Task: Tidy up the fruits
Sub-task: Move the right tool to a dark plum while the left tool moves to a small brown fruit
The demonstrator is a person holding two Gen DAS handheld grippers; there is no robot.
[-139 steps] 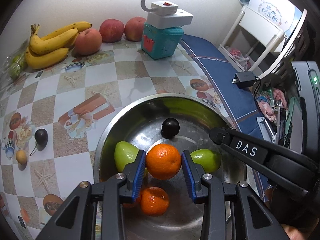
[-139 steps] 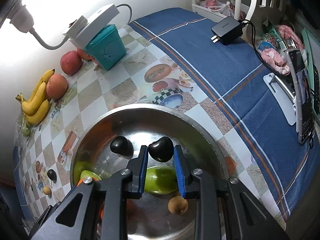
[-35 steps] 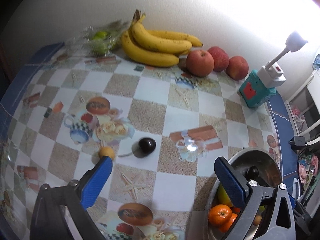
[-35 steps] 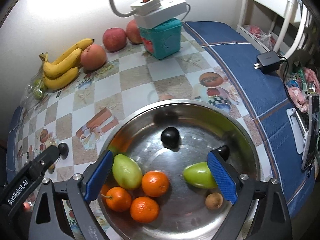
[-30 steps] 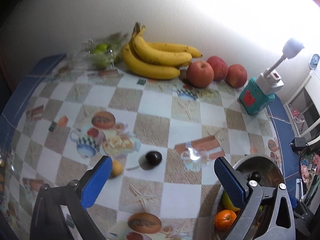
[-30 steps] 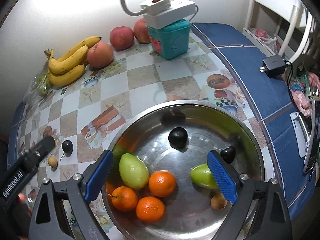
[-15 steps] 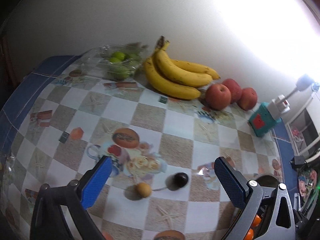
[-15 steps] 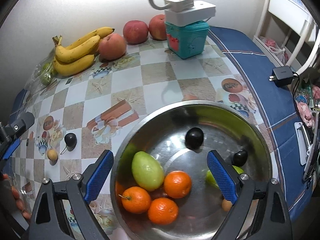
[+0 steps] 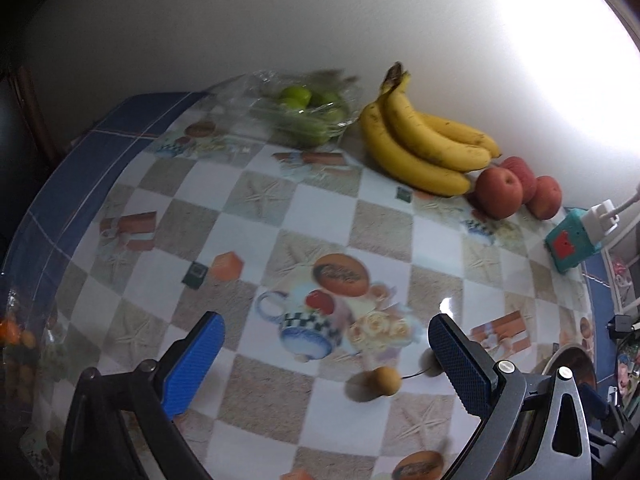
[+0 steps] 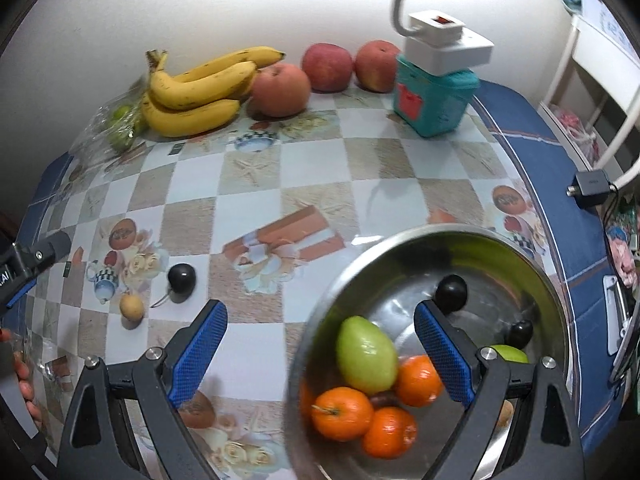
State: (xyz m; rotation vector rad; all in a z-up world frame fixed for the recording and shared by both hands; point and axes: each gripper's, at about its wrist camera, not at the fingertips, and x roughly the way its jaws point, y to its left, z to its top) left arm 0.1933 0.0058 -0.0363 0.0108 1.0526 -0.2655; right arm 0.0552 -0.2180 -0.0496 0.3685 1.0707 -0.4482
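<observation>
Small tan fruit (image 9: 384, 379) on tabletop (image 9: 260, 208) beside dark plum (image 10: 182, 276), outside steel bowl (image 10: 516, 248). Left tool (image 9: 326, 350), right tool (image 10: 320, 344) both wide open, empty. Risk: round fruit rolling off if nudged off-centre.

We see oranges (image 10: 342, 408) and green fruit (image 10: 366, 354) in the bowl (image 10: 520, 256); a dark plum (image 10: 182, 276) and tan fruit (image 10: 131, 306) lie on the cloth.

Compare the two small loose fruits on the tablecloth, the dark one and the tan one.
The dark fruit is glossy black and the larger; the tan fruit is matte yellowish-brown and smaller. A thin stem shows beside the dark fruit, none on the tan fruit. The dark fruit lies nearer the steel bowl. Both are round, outside the bowl, ungripped.
</observation>
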